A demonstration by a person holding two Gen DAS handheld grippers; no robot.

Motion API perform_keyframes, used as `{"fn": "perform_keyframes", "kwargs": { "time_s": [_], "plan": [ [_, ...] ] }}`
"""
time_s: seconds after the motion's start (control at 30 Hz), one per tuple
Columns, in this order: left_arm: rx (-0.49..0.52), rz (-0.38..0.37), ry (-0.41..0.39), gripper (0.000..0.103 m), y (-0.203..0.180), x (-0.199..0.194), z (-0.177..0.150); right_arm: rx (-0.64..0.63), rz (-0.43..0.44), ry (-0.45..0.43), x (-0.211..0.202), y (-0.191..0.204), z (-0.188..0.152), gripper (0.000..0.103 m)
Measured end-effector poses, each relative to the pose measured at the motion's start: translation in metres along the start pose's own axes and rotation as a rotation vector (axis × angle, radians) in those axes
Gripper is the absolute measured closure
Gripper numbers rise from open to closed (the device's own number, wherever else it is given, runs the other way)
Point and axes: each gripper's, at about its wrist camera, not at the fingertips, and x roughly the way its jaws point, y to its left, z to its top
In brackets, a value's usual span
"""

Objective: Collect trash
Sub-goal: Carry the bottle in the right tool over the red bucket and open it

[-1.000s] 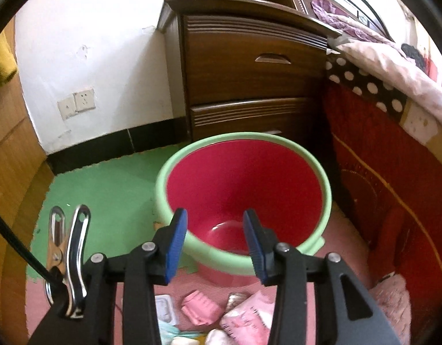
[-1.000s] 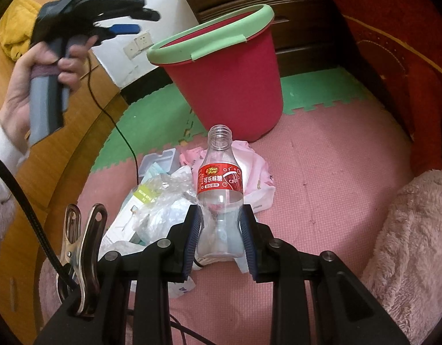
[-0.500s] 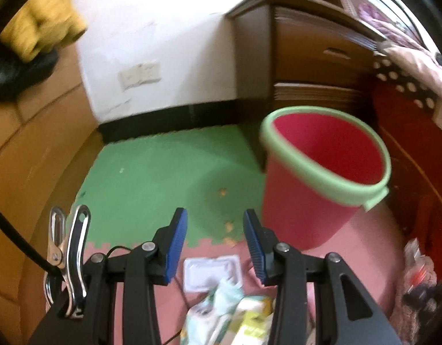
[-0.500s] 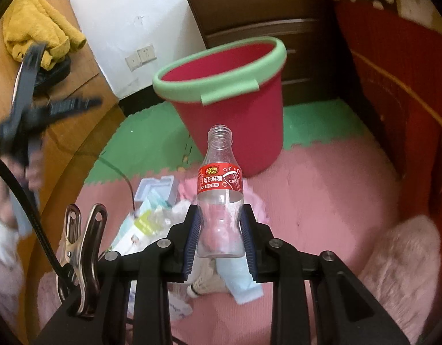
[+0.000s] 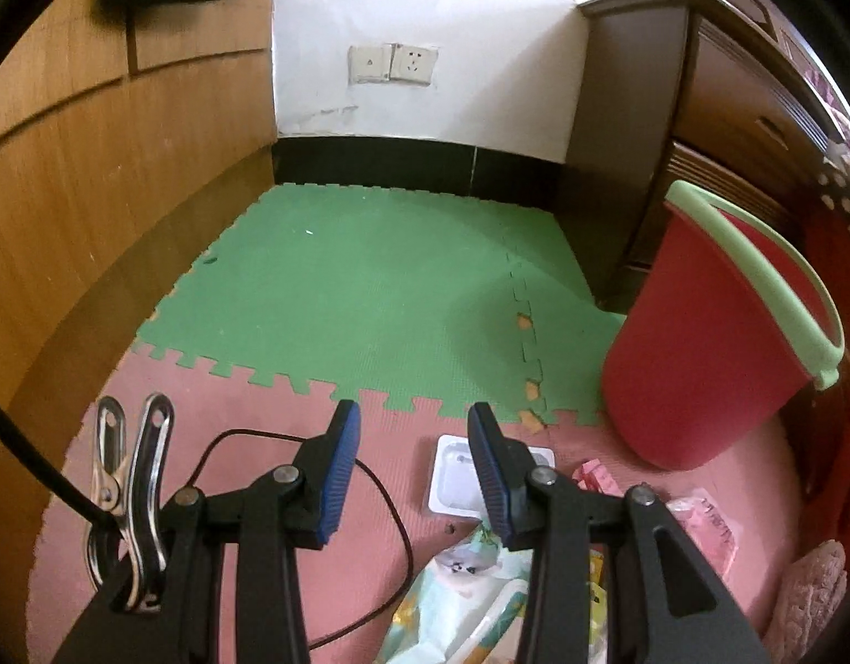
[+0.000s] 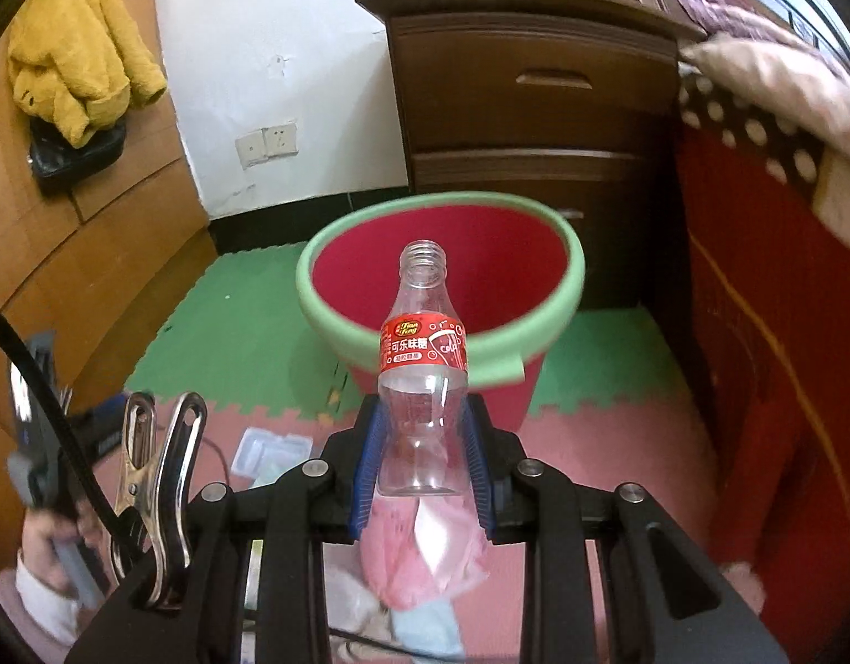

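Item: right gripper (image 6: 422,459), jaws clamped on the lower body of a clear plastic bottle (image 6: 423,365), uncapped, red label, held upright with its neck toward 12 o'clock. Item: red bucket (image 6: 441,299) with pale green rim, standing on the foam floor mat (image 5: 358,288) in front of a dark wooden nightstand (image 6: 535,105); in the right wrist view its mouth lies directly behind the bottle, open and apparently empty. Item: left gripper (image 5: 414,465), jaws apart and holding nothing, poised over the pink part of the mat; a white plastic tray (image 5: 452,476) sits partly behind its right finger, and a pile of wrappers (image 5: 469,575) lies toward 6 o'clock. In that view the bucket stands at 3 o'clock. Step in hand, as judged: carrying the bottle to the bucket for release. Handling notes: bring the bottle's base past the near rim so it is over the opening, not over the green lip, before parting the jaws; an empty bottle is light and may bounce off the rim or skid out if dropped from the edge. Tilting the neck forward and down should help it slide in. The bucket is light too, so avoid knocking its rim. The left gripper can meanwhile be lowered onto the tray or wrappers, clear of the black cable (image 5: 392,503).
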Motion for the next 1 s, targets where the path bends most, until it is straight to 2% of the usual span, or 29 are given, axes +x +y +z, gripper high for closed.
{"fn": "perform_keyframes", "kwargs": {
  "time_s": [0.13, 0.47, 0.73, 1.0],
  "plan": [
    [0.007, 0.003, -0.019, 0.060, 0.005, 0.016, -0.008, -0.015, -0.034, 0.008, 0.026, 0.009, 0.024, 0.073],
    [-0.034, -0.036, 0.061, 0.061, 0.015, 0.045, -0.018, 0.067, -0.097, 0.070, 0.088, -0.001, 0.049, 0.073],
    [-0.018, -0.061, 0.066, 0.060, 0.011, 0.044, -0.019, 0.084, -0.127, 0.109, 0.108, -0.006, 0.051, 0.073],
    [-0.036, -0.069, 0.072, 0.061, 0.014, 0.044, -0.018, 0.098, -0.116, 0.102, 0.108, -0.004, 0.050, 0.073]
  ]
}}
